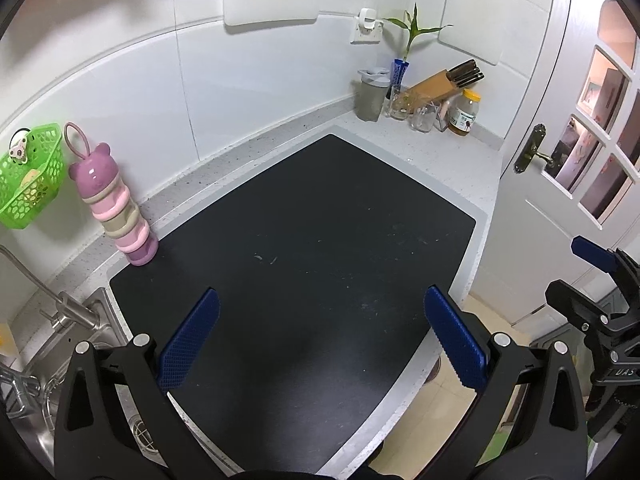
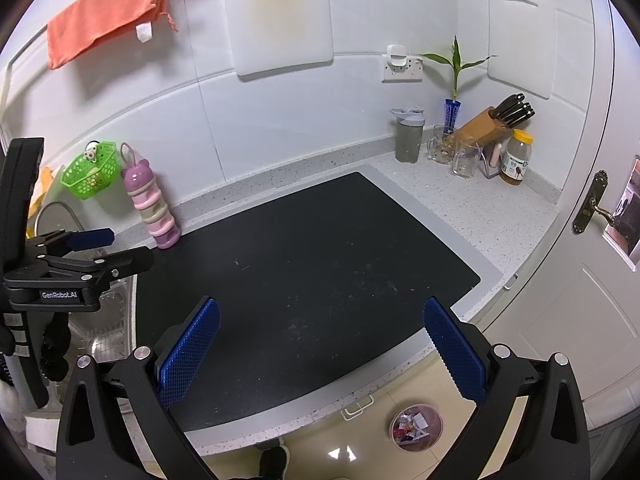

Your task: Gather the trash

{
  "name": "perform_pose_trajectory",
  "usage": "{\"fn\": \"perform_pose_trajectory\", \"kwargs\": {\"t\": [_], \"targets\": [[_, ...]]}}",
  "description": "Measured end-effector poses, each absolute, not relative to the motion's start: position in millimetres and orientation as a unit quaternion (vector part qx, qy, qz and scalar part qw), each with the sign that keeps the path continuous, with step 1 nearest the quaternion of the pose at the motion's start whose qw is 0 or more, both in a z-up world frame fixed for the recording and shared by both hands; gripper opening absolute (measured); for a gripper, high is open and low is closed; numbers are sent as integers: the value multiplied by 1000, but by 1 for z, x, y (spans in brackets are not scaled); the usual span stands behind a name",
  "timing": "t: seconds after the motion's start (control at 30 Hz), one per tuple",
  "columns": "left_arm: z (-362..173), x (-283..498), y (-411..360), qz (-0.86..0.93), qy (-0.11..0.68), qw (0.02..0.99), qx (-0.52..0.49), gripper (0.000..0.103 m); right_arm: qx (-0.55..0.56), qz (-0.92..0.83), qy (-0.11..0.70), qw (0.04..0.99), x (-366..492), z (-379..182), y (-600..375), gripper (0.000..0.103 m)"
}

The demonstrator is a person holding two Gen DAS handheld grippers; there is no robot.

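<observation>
A black mat (image 1: 312, 248) lies on the speckled counter, also in the right wrist view (image 2: 304, 264); I see only small crumbs on it. A round bin (image 2: 416, 426) with wrappers inside stands on the floor below the counter's front edge. My left gripper (image 1: 320, 336) is open and empty above the mat's near part. My right gripper (image 2: 320, 344) is open and empty above the mat's front edge. Each gripper shows in the other's view, the right one (image 1: 592, 280) and the left one (image 2: 92, 248).
A pink stacked bear container (image 2: 150, 204) and a green basket (image 2: 90, 174) are at the left by the sink (image 1: 80, 344). A grey shaker (image 2: 409, 136), glasses, knife block (image 2: 496, 120), jar (image 2: 517, 158) and plant stand in the back corner. A white door (image 2: 592, 208) is on the right.
</observation>
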State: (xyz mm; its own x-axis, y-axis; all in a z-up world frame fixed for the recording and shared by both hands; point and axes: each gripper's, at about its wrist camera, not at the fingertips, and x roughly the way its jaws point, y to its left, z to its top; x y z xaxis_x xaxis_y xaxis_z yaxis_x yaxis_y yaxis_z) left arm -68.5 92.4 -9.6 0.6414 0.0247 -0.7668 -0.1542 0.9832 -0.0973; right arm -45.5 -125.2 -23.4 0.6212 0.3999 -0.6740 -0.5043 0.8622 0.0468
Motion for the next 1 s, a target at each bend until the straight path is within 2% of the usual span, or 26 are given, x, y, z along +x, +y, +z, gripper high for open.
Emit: {"fn": "perform_pose_trajectory", "kwargs": {"t": [1.0], "targets": [[-9, -67, 89, 45, 419, 903, -81, 100, -72, 250, 356, 897, -43, -24, -126, 97]]}}
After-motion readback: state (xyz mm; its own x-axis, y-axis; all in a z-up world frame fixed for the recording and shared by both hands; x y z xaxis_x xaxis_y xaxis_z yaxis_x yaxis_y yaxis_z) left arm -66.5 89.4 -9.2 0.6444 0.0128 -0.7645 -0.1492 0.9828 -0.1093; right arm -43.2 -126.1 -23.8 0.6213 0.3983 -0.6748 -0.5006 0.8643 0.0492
